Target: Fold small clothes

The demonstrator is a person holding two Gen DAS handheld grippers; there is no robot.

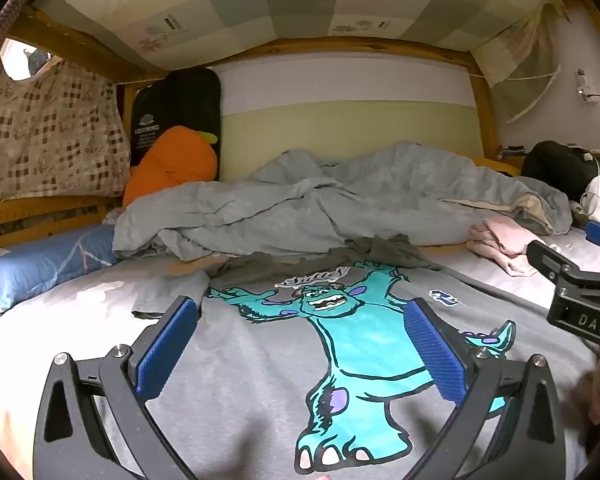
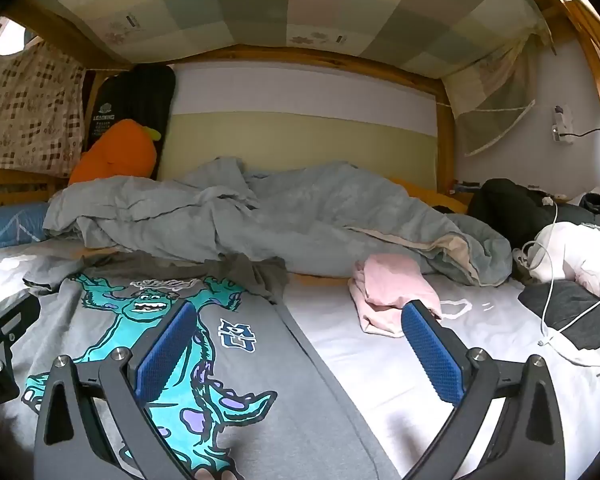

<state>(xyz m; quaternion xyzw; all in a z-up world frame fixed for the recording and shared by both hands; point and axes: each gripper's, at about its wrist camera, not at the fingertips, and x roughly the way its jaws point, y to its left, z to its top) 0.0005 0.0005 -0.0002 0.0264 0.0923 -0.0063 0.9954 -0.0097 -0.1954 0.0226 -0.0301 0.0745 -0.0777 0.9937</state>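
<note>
Reading "DAS" on the right gripper (image 1: 580, 280), "MU" on the grey shirt (image 2: 260, 360).

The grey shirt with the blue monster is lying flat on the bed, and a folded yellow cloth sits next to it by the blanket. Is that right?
Almost. The folded cloth is pink, not yellow; the right wrist view shows it clearly. The rest holds: the grey shirt with the blue monster lies flat on the bed, and the cloth sits beside it by the blanket.

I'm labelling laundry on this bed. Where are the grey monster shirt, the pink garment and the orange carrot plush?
grey monster shirt (image 1: 260, 360): left wrist view, plain grey cloth beside the print.
pink garment (image 2: 392, 280): right wrist view, its upper fold.
orange carrot plush (image 1: 172, 160): left wrist view, its orange body.
</note>
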